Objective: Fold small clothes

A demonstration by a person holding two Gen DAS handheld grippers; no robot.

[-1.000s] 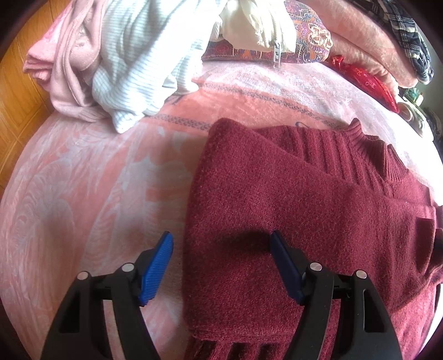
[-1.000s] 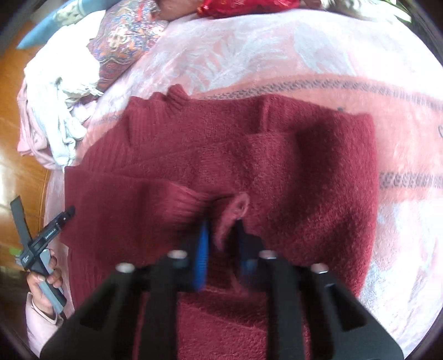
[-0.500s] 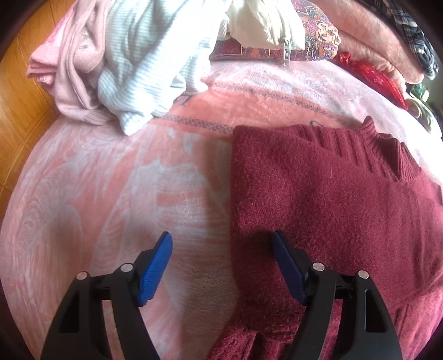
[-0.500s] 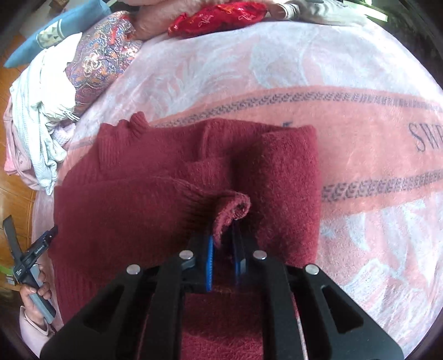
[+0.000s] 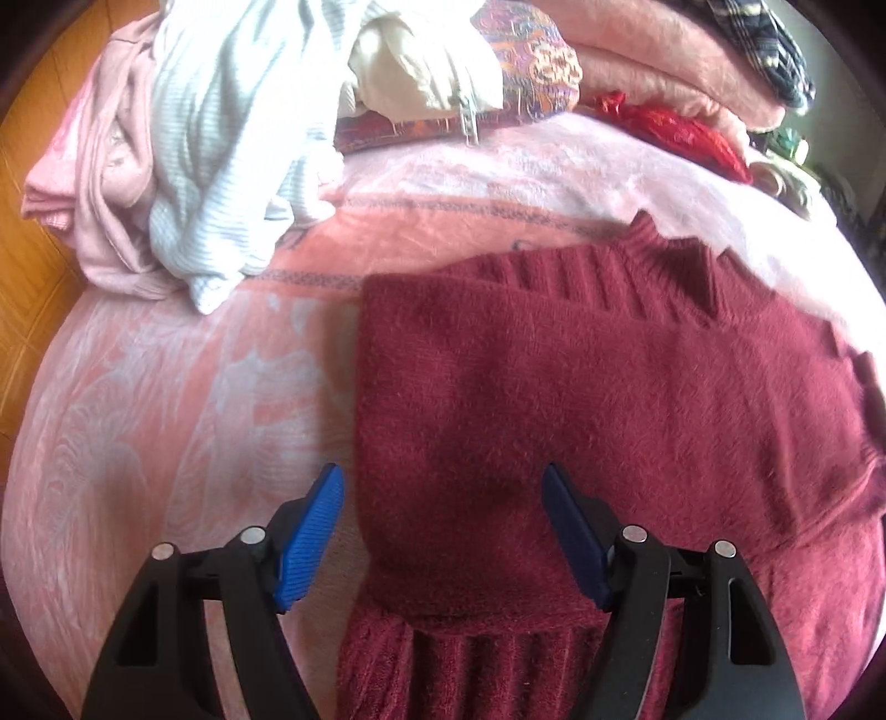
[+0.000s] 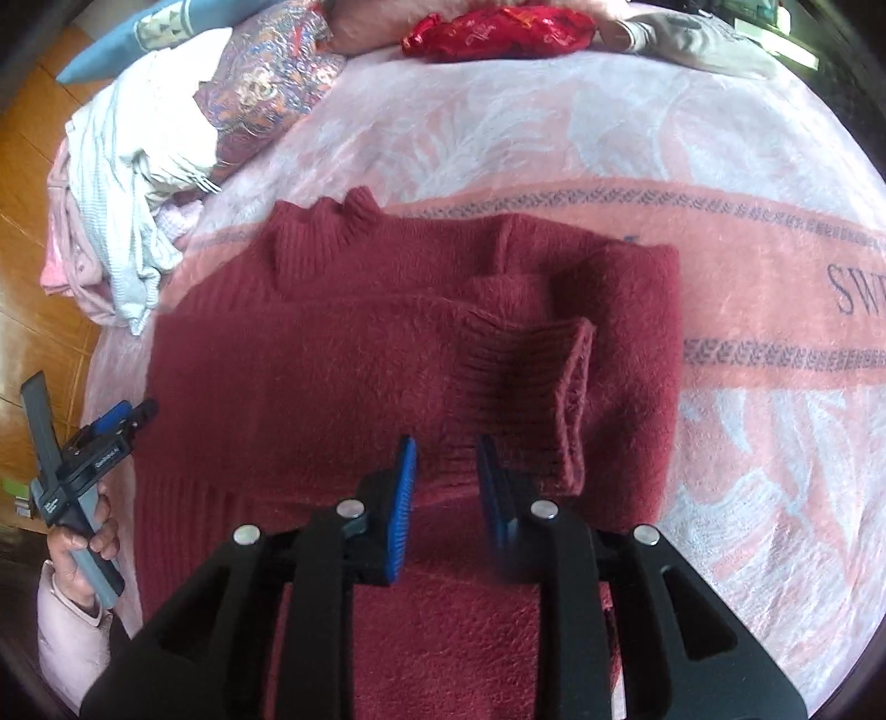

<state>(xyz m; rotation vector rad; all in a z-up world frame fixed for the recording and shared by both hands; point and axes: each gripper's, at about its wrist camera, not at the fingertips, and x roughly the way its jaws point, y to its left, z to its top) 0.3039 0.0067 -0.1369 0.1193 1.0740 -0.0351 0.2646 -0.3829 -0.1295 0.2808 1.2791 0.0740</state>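
1. Jaws of the right gripper (image 6: 446, 482) stand a little apart and have just been opening; nothing is pinched between the blue pads, and the ribbed cuff (image 6: 531, 387) of the sweater's sleeve lies free on the knit just ahead of them.
2. Jaws of the left gripper (image 5: 443, 526) stand wide apart, hovering over the folded edge of the sweater; one blue pad hangs over the blanket, the other over the knit, and neither presses on the fabric.
3. Dark red sweater (image 6: 332, 376) lies flat on the pink blanket (image 6: 554, 138), collar toward the far side, both side parts folded inward, with the sleeve laid across the chest so that its cuff ends near the right-hand fold.
4. Ribbed hem (image 5: 470, 659) shows in the left wrist view at the near edge, below the folded panel.
5. Person's hand (image 6: 83, 537) with a pale pink sleeve holds the left gripper's handle at the sweater's left edge, seen from the right wrist view.
6. Heap of pale striped and pink clothes (image 5: 183, 155) sits at the blanket's far left corner, beside a patterned cushion (image 5: 526, 66).
7. Red bundle (image 6: 498, 33) lies at the far edge, well apart from the sweater.
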